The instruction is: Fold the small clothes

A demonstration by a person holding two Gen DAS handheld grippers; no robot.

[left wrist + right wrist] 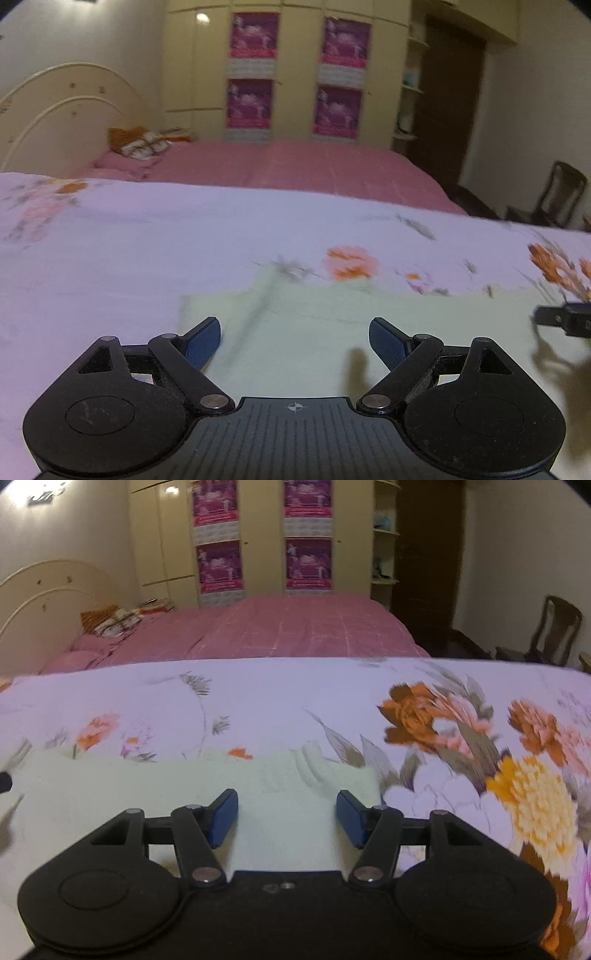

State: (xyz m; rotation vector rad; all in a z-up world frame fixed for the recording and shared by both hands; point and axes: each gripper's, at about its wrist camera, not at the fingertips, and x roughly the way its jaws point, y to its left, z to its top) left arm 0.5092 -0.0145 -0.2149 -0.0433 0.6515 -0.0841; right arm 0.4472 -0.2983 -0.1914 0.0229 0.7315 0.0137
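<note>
Nearest to us, the left gripper [294,341] hangs with its blue fingers [202,343] spread wide apart and nothing between them, and the right gripper [287,818] does the same, its fingers [225,814] apart and empty. Just beyond both lies the pale green garment [332,332], spread flat on the floral sheet [147,236]; from the right wrist view its right edge [369,782] ends near the big orange and yellow flowers. In the left wrist view, a piece of the right gripper shows at the far right edge, over the cloth's right side. We judge the garment to lie as a broad flat rectangle, perhaps already folded once, though the blur keeps us from telling layers apart. Neither gripper holds the cloth, so at least one more fold seems left, and each must first take an edge or corner. Farther off stand the pink bed [295,627], the wardrobe with purple posters [255,70] and a chair [550,635] at far right.
</note>
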